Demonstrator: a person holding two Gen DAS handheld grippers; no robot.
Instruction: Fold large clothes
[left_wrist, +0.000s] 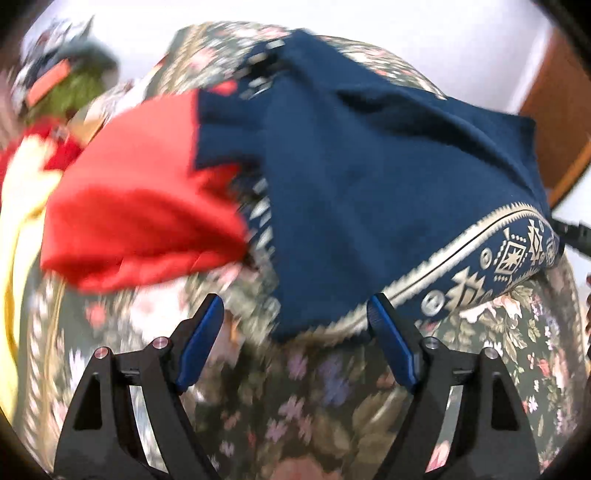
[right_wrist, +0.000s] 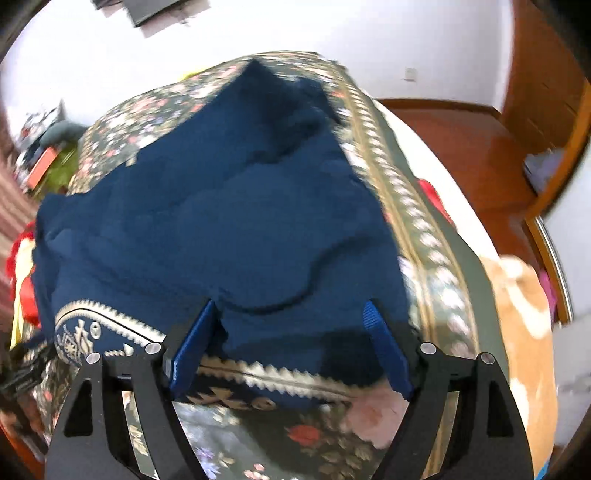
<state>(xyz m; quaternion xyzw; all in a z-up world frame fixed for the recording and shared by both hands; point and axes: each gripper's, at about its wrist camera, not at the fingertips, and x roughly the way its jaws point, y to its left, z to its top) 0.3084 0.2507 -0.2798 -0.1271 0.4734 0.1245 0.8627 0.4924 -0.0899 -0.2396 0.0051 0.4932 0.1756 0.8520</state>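
A large navy garment (left_wrist: 351, 166) with a white-patterned hem (left_wrist: 509, 254) lies spread on a floral bedspread (left_wrist: 314, 387). A red cloth (left_wrist: 140, 206) overlaps its left side. My left gripper (left_wrist: 295, 299) stands open just above the bedspread, with the garment's near corner lying loose between its fingers. In the right wrist view the same garment (right_wrist: 221, 221) fills the middle. My right gripper (right_wrist: 290, 305) is open over the hem (right_wrist: 92, 325). Cloth lies between and under its fingers, and the pads do not press on it.
A yellow cloth (left_wrist: 22, 221) and blurred clutter (left_wrist: 62, 81) sit at the left. The bed edge with its patterned border (right_wrist: 424, 236) runs down the right, with a tan and white item (right_wrist: 524, 295) beside it. Beyond lie a wooden floor (right_wrist: 461, 147) and wooden furniture (left_wrist: 561, 110).
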